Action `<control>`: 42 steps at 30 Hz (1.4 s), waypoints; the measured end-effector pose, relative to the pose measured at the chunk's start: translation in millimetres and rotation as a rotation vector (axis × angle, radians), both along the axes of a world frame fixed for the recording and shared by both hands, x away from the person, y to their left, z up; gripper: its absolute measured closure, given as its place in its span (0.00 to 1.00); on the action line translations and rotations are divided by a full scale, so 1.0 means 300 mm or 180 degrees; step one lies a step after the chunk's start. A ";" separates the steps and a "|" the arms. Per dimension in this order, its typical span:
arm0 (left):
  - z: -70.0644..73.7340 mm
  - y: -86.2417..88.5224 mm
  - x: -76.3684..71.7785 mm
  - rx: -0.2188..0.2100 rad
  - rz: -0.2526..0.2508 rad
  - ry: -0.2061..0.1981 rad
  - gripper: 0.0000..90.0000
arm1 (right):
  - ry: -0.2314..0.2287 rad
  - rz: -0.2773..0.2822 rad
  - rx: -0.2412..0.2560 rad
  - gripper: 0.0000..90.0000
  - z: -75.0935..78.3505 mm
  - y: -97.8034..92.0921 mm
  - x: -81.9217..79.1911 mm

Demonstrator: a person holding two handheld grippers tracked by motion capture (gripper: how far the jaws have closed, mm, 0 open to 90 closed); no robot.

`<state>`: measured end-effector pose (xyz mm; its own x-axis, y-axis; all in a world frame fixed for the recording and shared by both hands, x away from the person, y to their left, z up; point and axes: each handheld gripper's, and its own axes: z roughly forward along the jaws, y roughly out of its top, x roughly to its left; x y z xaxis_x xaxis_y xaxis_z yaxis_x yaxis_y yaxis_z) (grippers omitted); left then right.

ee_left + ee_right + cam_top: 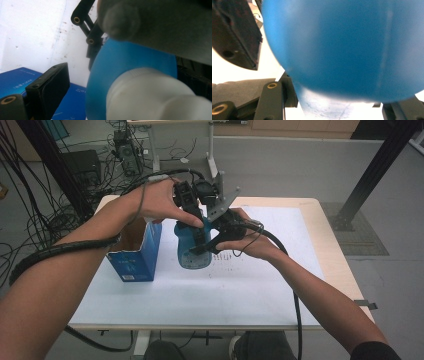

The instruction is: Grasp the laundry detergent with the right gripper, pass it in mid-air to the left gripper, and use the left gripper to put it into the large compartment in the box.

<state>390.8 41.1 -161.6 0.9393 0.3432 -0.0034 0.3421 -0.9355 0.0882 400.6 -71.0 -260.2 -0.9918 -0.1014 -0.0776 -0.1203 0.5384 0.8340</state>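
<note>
White paper covers the table (280, 285); right of the blue carton (135, 257), a blue bottle (192, 245) stands upright, left gripper (192, 222) clamping its neck from above, right gripper (212, 245) clasping its body sideways.

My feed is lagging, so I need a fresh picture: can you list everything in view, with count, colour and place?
Bottle: one, blue with a pale cap, mid-table, held between both grippers.
Box: one, blue, open-topped, standing left of the bottle.
Sheet: one, white, covering most of the tabletop.
Table: one, light wood edge.
Cables: many, black, on the floor at left.
Left gripper: one, black, at the bottle's top.
Right gripper: one, black, against the bottle's side; whether the fingers clamp it is unclear.
Forearms: two, entering from below.
</note>
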 end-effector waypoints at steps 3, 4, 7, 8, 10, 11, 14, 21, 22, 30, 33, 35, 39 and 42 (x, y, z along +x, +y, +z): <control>0.000 0.001 -0.001 0.0010 -0.0002 -0.0014 0.07 | -0.0003 0.0000 -0.0008 0.48 0.000 0.000 -0.001; 0.001 0.001 -0.001 0.0012 -0.0006 -0.0015 0.07 | -0.0006 0.0001 -0.0013 0.48 -0.001 0.000 -0.001; 0.003 0.002 -0.002 0.0015 -0.0016 -0.0025 0.07 | -0.0008 0.0003 -0.0017 0.48 -0.001 0.001 -0.001; 0.003 0.002 -0.002 0.0015 -0.0019 -0.0024 0.07 | -0.0009 0.0005 -0.0013 0.48 -0.001 0.002 -0.001; 0.002 0.002 -0.003 0.0011 -0.0017 -0.0020 0.07 | 0.0003 0.0000 -0.0010 0.48 -0.001 0.003 -0.002; 0.002 0.002 -0.003 0.0014 -0.0017 -0.0017 0.07 | -0.0010 -0.0002 -0.0009 0.48 -0.001 0.004 -0.002; 0.000 0.004 -0.004 0.0017 -0.0010 -0.0020 0.07 | 0.0007 0.0009 -0.0002 0.48 0.000 0.005 -0.003; 0.003 0.005 -0.004 0.0029 -0.0012 -0.0036 0.07 | 0.0001 -0.0005 -0.0005 0.48 0.000 0.004 -0.002; 0.003 0.004 -0.005 0.0025 -0.0006 -0.0037 0.07 | 0.0002 -0.0002 -0.0003 0.48 0.000 0.005 -0.002; 0.005 0.000 -0.006 0.0019 -0.0006 -0.0043 0.07 | 0.0003 0.0012 0.0007 0.48 0.001 0.005 -0.003; 0.005 0.001 -0.006 0.0030 -0.0015 -0.0046 0.07 | 0.0001 0.0002 -0.0005 0.48 0.001 0.003 -0.002; 0.005 0.002 -0.006 0.0032 -0.0021 -0.0047 0.07 | 0.0004 0.0004 -0.0004 0.48 0.002 0.001 -0.001; 0.007 0.002 -0.006 0.0031 -0.0031 -0.0061 0.07 | 0.0007 -0.0008 -0.0004 0.48 0.003 0.000 0.000; 0.007 0.002 -0.006 0.0017 -0.0015 -0.0060 0.07 | 0.0006 -0.0006 -0.0005 0.48 0.002 0.000 0.000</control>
<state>388.9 41.7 -159.4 0.9407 0.3388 0.0162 0.3361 -0.9376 0.0895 400.7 -70.9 -259.5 -0.9921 -0.0998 -0.0756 -0.1179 0.5400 0.8334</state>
